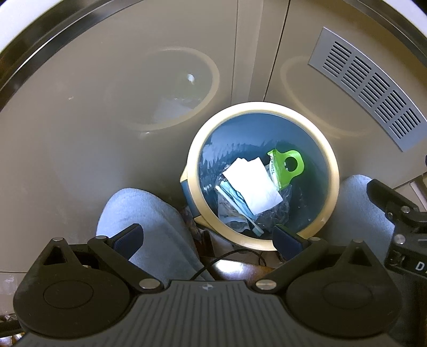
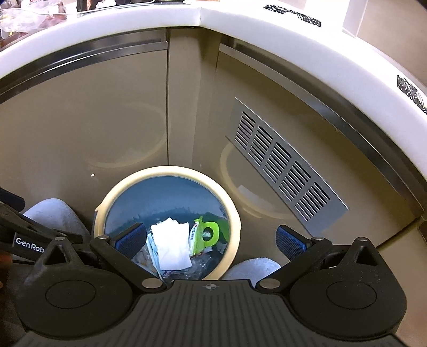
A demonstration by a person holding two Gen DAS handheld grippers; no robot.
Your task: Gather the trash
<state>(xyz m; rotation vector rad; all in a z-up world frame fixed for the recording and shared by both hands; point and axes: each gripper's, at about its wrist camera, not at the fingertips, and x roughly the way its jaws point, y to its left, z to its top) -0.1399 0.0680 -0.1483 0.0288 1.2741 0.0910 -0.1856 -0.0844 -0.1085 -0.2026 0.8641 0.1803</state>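
Both grippers, left [image 1: 208, 236] and right [image 2: 210, 239], gape empty above the bin [image 1: 335, 170]. Only the right view shows the far countertop [image 2: 267, 24]. White paper [image 1: 253, 184] lies long axis near-right.

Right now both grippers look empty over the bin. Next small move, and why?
Probably lift both grippers away from the bin and back toward the counter to look for more trash. The left gripper and right gripper are both open and hold nothing, while the white paper and green packet already lie inside the bin. Nothing else to pick up shows down here.
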